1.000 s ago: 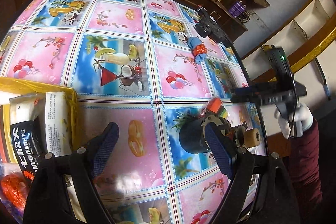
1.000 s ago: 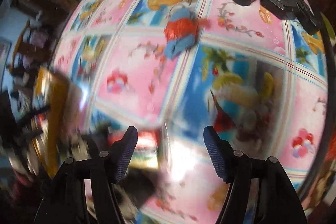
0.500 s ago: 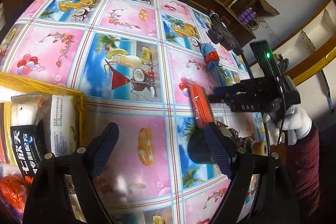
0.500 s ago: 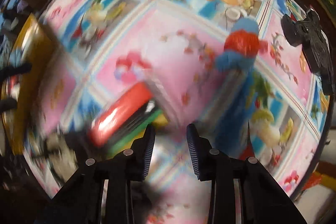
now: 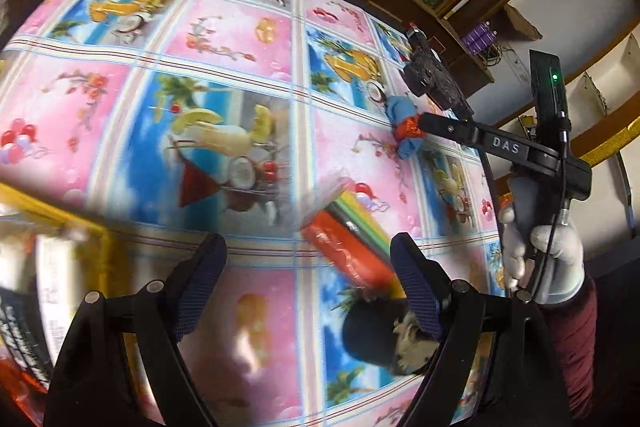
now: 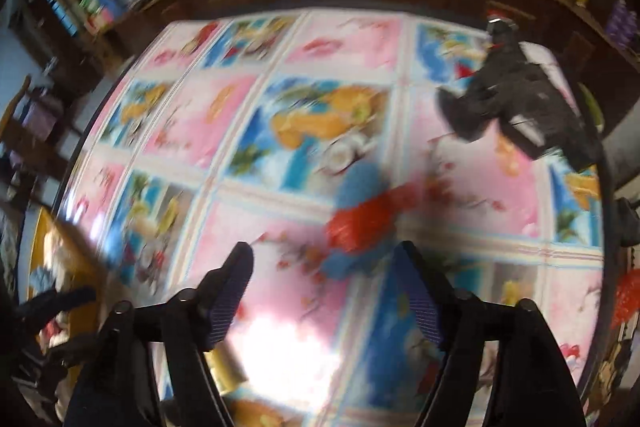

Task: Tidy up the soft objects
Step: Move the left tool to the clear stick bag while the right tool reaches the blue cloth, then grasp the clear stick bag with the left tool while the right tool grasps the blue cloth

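A blue soft toy with a red middle (image 5: pixel 403 126) (image 6: pixel 360 219) lies on the patterned tablecloth toward the far right. My right gripper (image 6: pixel 324 263) (image 5: pixel 423 123) hovers just in front of it. Its jaws are opening, and nothing is between them. A soft pack with red and rainbow stripes in clear wrap (image 5: pixel 344 231) lies blurred on the cloth just ahead of my left gripper (image 5: pixel 308 267). That gripper is open and empty, and its right finger is near the pack.
A yellow bin (image 5: pixel 102 243) (image 6: pixel 48 247) holding packaged goods stands at the left. A black device (image 5: pixel 432 79) (image 6: pixel 516 107) lies beyond the toy near the table's far edge. A dark round furry thing (image 5: pixel 372 339) sits under my left gripper's right finger. A gloved hand (image 5: pixel 540 251) holds the right gripper.
The right gripper, which was carrying the striped pack half a second ago, has let it go, opened wide and swung to the blue toy. The left gripper slid slightly across the table.
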`<state>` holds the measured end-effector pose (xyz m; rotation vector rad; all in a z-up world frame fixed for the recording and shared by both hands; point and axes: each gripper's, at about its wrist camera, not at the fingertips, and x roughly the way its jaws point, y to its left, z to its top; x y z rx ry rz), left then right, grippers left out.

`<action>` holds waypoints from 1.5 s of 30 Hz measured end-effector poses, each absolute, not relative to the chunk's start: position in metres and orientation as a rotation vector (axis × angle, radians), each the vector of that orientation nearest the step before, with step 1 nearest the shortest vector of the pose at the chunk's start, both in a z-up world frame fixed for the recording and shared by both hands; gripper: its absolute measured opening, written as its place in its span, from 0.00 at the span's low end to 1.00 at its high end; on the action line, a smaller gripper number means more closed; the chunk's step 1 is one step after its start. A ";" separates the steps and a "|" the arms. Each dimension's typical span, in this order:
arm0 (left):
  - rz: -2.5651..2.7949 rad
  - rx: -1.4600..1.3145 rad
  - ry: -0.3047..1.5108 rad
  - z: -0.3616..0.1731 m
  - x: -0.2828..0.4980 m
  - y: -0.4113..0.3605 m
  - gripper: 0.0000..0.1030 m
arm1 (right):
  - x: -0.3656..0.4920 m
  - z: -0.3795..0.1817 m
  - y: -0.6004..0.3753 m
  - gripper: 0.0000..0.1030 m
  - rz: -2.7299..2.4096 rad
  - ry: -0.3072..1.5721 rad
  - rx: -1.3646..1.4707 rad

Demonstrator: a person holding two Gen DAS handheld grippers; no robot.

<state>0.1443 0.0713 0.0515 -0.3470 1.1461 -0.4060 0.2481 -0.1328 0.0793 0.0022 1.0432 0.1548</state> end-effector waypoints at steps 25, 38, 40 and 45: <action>-0.530 0.050 1.187 0.051 0.159 -0.009 0.16 | 0.221 0.070 -0.184 0.35 0.045 0.996 0.035; -0.526 -0.014 1.116 0.085 0.143 -0.009 0.15 | 0.136 0.116 -0.212 0.35 0.068 0.901 0.145; -0.503 0.024 1.134 0.077 0.147 -0.015 0.41 | 0.116 0.120 -0.218 0.35 0.071 0.866 0.156; -0.476 0.109 1.170 0.065 0.149 -0.038 0.54 | 0.066 0.106 -0.236 0.35 0.145 0.801 0.266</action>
